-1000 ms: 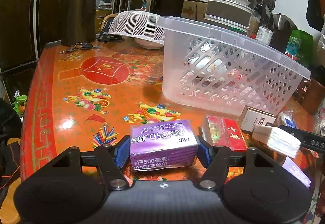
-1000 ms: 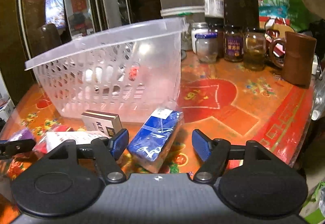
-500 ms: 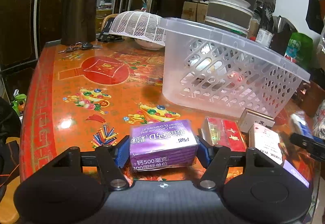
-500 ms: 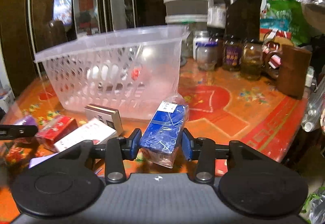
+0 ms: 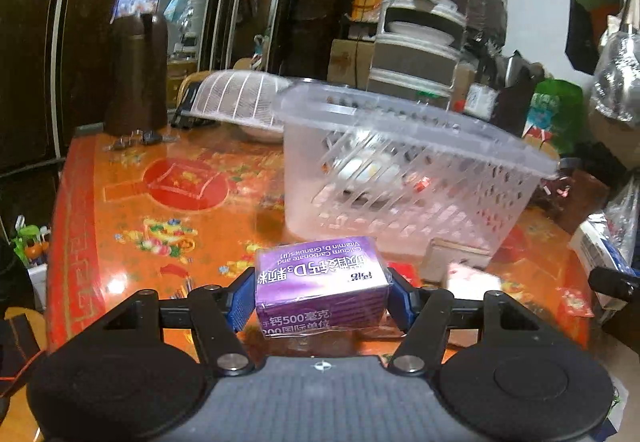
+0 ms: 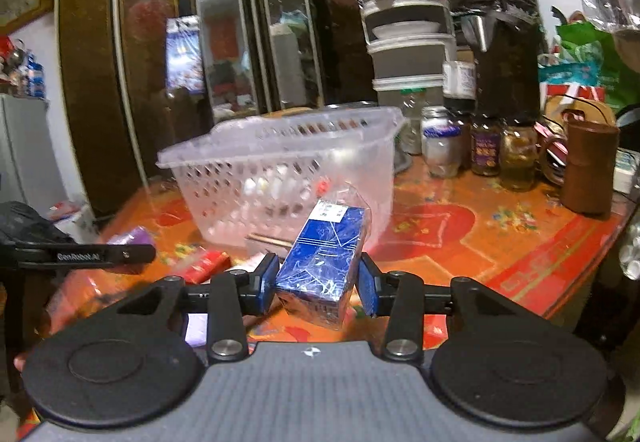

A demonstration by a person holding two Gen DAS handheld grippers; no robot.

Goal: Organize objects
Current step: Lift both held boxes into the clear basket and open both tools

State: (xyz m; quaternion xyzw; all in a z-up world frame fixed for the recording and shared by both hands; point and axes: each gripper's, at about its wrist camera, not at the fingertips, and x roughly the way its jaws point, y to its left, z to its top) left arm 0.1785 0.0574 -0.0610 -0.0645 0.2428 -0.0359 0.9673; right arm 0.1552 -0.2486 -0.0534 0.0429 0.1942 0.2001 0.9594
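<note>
My left gripper [image 5: 320,296] is shut on a purple medicine box [image 5: 320,282] and holds it above the orange table, in front of the clear slotted basket [image 5: 400,177]. My right gripper [image 6: 318,282] is shut on a blue plastic-wrapped pack [image 6: 324,258], lifted and tilted, in front of the same basket [image 6: 280,169]. The basket holds a few small pale items. A red box [image 6: 204,264], a grey box [image 5: 452,260] and a white box [image 5: 472,278] lie on the table by the basket's near wall.
A brown jug [image 5: 136,77], keys [image 5: 136,139] and a white mesh cover [image 5: 236,97] stand at the table's far left. Several glass jars [image 6: 484,149] and a brown mug [image 6: 588,169] stand at the far right. A tiered rack [image 5: 420,29] rises behind the basket.
The right gripper closed on the blue pack and lifted it off the table. The left gripper has lifted the purple box. Both have risen, so the basket looks lower and farther.
</note>
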